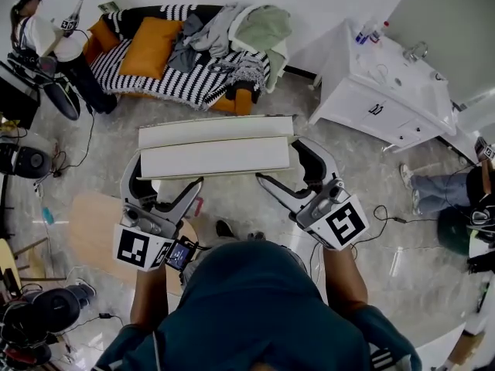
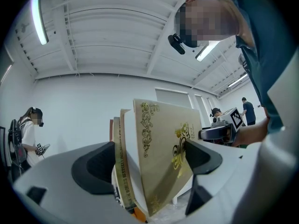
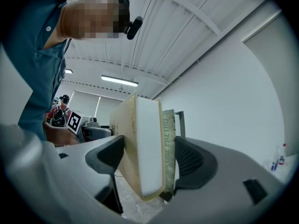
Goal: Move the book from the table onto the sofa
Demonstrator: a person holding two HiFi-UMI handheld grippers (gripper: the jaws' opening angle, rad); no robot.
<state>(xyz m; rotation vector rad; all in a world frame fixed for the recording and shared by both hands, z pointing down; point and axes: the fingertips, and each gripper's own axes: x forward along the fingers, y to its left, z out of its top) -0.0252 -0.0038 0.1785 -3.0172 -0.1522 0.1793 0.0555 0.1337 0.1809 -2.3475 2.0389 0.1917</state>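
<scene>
Book (image 2: 159, 153): gilt-patterned cover, stacked against a second volume (image 2: 119, 171), held in the air short of the striped sofa (image 1: 155, 83). I have the left gripper (image 1: 166, 175) and right gripper (image 1: 288, 163) clamped on opposite ends, presumably to keep the pair level in transit.

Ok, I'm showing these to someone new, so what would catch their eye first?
The books, held in the air across the middle of the head view, one end in the jaws of the left gripper and the other in those of the right gripper. Beyond them, at the top, is the striped sofa, strewn with clothes and an orange cushion.
</scene>
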